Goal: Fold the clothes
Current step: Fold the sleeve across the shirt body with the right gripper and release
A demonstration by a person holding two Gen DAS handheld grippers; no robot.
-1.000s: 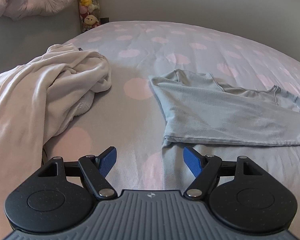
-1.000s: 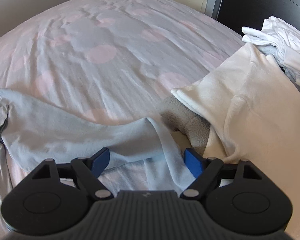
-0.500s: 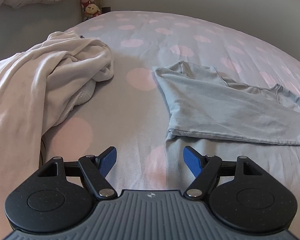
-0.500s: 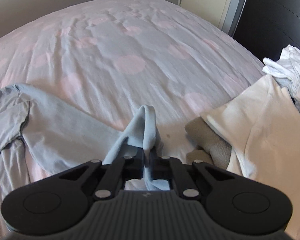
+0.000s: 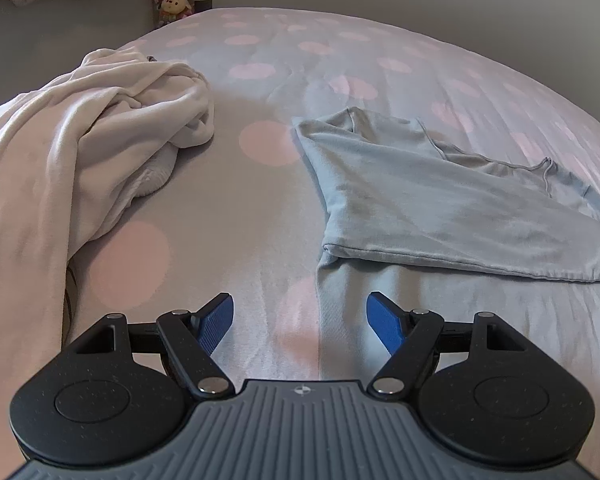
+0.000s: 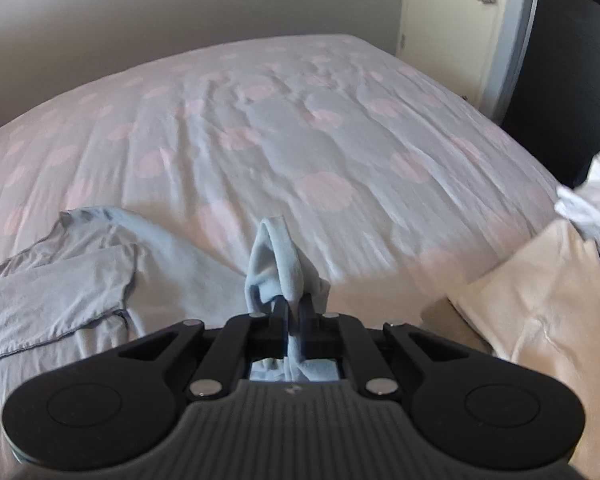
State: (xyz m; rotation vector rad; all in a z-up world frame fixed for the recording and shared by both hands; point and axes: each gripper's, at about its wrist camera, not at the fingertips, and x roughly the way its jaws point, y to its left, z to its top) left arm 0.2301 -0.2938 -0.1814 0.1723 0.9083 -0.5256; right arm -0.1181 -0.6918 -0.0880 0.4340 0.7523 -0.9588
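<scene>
1. While spread across the bed (image 5: 260, 200), light blue garment (image 5: 440, 208) pinched at a bunched fold in right hand-held gripper (image 6: 294, 312).
2. Left hand-held gripper (image 5: 300, 316) wide, empty, over garment edge.
</scene>
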